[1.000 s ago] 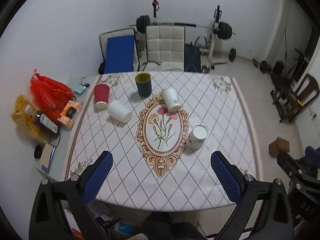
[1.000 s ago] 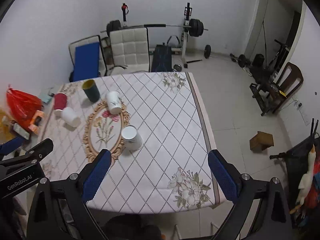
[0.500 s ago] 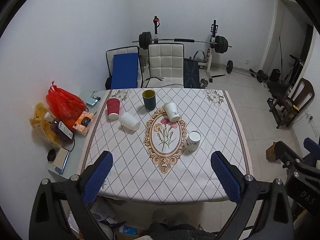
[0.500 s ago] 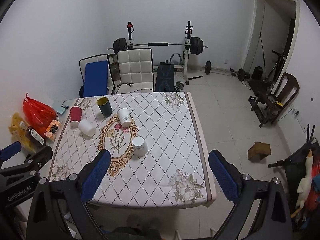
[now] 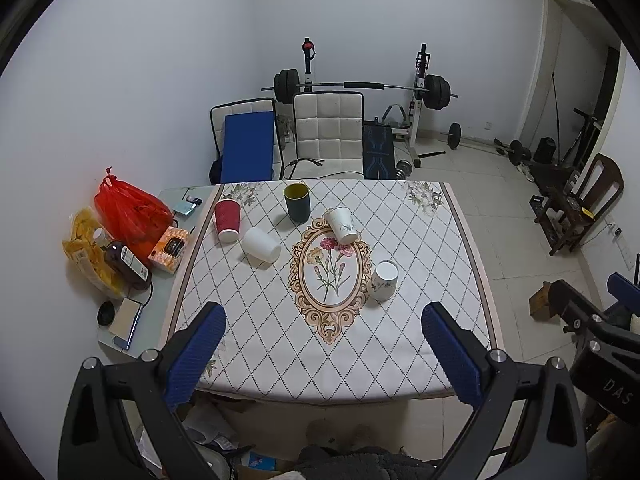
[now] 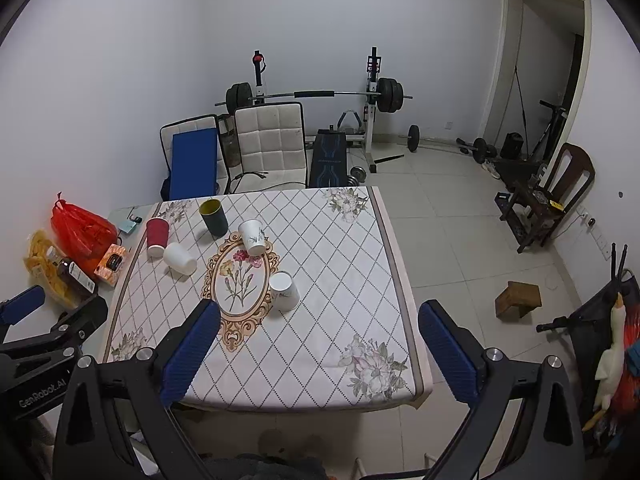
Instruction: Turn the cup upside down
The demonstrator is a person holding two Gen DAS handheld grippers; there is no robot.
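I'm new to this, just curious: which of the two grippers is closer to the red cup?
Left, probably. The red cup sits at the table's far left; the left gripper hovers off the near edge, and the right gripper hovers further right. Neither touches it.

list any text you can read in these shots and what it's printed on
"GenRobot.AI": on the left gripper body, seen in the right wrist view.
"DAS": cut off by the frame edge, on the right gripper body, seen in the left wrist view.
Orange box and bottle label: print too small to read.
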